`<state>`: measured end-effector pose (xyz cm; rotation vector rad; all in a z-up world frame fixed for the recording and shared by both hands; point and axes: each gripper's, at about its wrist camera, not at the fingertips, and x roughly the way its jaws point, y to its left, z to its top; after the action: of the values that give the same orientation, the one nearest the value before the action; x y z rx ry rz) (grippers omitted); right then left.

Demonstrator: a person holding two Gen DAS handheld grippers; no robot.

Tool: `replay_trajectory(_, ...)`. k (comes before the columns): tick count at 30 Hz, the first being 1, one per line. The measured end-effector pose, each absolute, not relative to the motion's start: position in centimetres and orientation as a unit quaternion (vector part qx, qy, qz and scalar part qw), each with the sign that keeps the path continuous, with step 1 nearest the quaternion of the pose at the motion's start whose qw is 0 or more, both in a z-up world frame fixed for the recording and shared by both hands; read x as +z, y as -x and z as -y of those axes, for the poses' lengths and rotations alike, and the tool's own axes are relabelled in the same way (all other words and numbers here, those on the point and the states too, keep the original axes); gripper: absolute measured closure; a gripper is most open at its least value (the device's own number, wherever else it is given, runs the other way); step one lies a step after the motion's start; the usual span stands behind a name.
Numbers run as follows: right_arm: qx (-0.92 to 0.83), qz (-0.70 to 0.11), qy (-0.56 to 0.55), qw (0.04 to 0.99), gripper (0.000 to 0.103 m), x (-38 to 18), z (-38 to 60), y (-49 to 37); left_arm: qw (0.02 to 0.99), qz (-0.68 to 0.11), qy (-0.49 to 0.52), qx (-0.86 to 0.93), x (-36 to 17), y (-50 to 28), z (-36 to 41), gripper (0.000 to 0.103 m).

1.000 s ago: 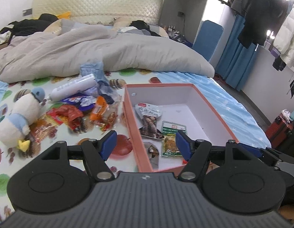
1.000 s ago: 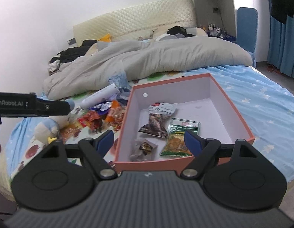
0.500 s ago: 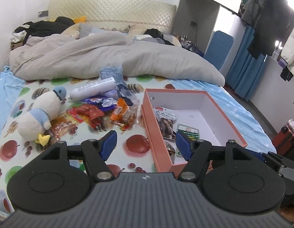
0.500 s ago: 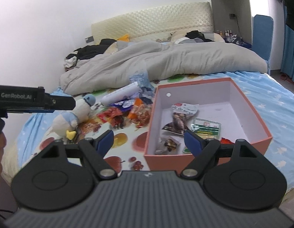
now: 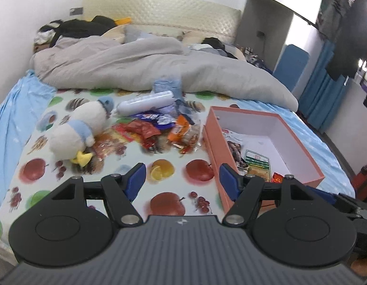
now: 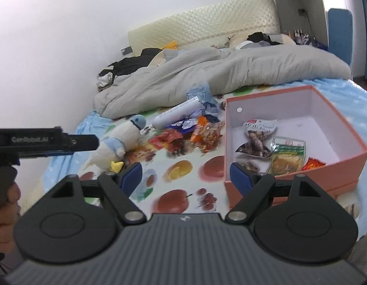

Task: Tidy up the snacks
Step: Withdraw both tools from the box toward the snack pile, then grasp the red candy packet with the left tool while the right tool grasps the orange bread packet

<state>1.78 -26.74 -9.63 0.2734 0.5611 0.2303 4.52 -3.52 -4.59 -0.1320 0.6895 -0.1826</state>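
Both the left gripper (image 5: 182, 178) and right gripper (image 6: 185, 177) are released, empty, over bare fruit-print sheet (image 5: 169, 166) between snack pile (image 5: 159, 128) and box (image 5: 213, 152).

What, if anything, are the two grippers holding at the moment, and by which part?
Nothing is held. The left gripper and the right gripper both hang open over the bed sheet with nothing between their fingers.

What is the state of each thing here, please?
left gripper: open, empty.
right gripper: open, empty.
orange box: open, no lid, a few packets inside.
snack pile: loose on the bed, outside the box.
plush toy: lying on its side.
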Motion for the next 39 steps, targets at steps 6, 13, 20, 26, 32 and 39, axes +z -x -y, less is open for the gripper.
replay_trajectory(6, 0.115, -0.292, -0.124, 0.941, 0.021, -10.9, 25.1, -2.8, 0.931, -0.35, 0.083, -0.067, -6.1, -4.2, 0.9, 0.03)
replay_trajectory(13, 0.122, -0.312, -0.091, 0.938, 0.021, -11.8, 23.6, -4.1, 0.924, -0.364, 0.1, -0.054, -8.2, -6.4, -0.7, 0.03)
replay_trajectory(20, 0.121, -0.324, -0.082, 0.935, 0.021, -12.5, 23.1, -7.0, 0.919, -0.377, 0.107, -0.047, -9.6, -10.1, -1.3, 0.03)
replay_trajectory(26, 0.126, -0.323, -0.054, 0.936, 0.027, -13.4, 22.1, -9.6, 0.912, -0.394, 0.102, -0.044, -11.7, -14.0, -1.5, 0.03)
replay_trajectory(32, 0.139, -0.344, -0.028, 0.928, 0.036, -15.5, 20.5, -12.9, 0.904, -0.412, 0.102, -0.045, -14.5, -18.1, -1.5, 0.03)
replay_trajectory(39, 0.158, -0.34, 0.0, 0.927, 0.037, -17.4, 17.9, -16.9, 0.898, -0.425, 0.109, -0.034, -17.8, -23.1, -2.8, 0.03)
